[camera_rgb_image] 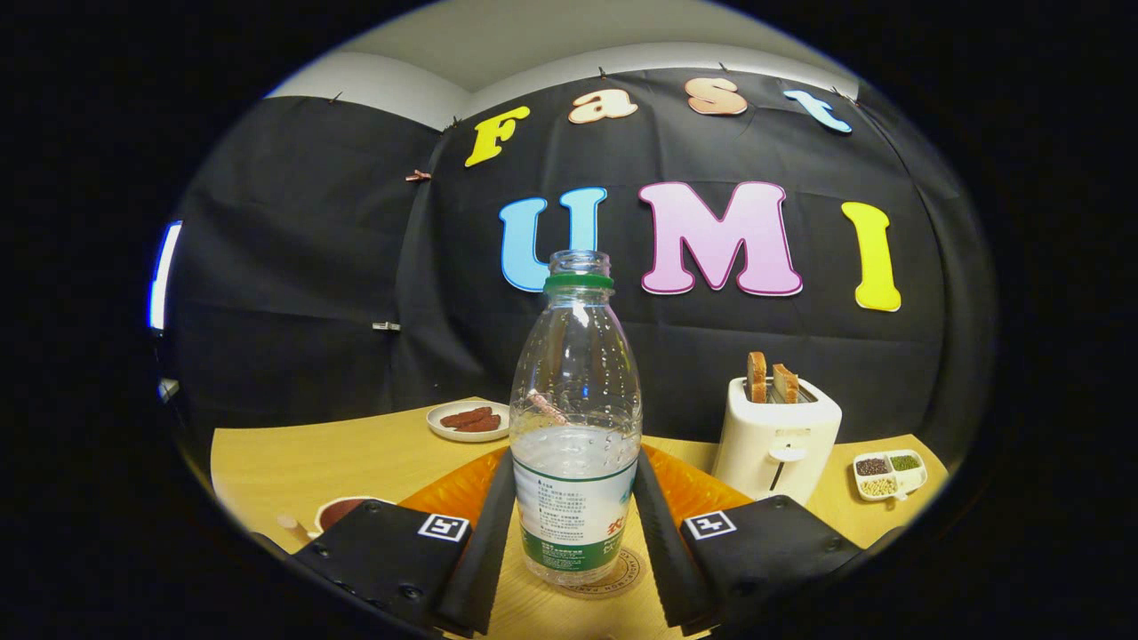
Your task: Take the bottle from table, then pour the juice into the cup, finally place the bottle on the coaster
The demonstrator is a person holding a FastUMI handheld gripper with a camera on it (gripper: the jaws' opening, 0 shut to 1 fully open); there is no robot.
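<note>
A clear plastic bottle with a green neck ring, no cap and a white and green label stands upright on a round wooden coaster. Clear liquid fills roughly its lower third. My gripper holds it, with one finger pressed against each side at label height. The bottle's base rests on the coaster. Left of the left finger, a white-rimmed cup shows dark liquid inside, partly hidden by the gripper body.
An orange mat lies under the coaster area on the wooden table. Beyond the fingers stand a white plate of brown pieces, a white toaster with two bread slices, and a divided dish of beans.
</note>
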